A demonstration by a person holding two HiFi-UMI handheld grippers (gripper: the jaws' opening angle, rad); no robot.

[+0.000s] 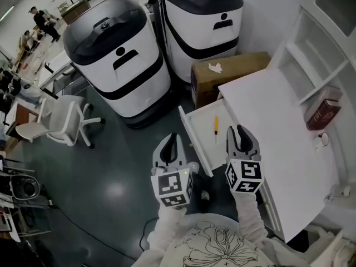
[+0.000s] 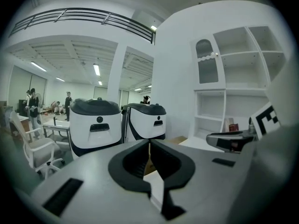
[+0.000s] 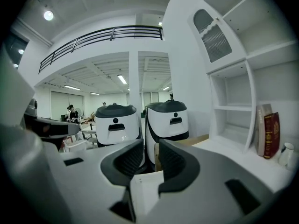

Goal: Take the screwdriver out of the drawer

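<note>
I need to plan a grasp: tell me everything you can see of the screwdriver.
The screwdriver is small, with a yellow handle, plastic by its look, and a thin shaft. It lies flat and alone on the floor of the open white drawer, handle toward the far end, shaft pointing back toward the person. Only the drawer floor touches it. Its tip is too small to make out.

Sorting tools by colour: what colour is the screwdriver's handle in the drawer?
Yellow handle on the screwdriver; best in head view.
</note>
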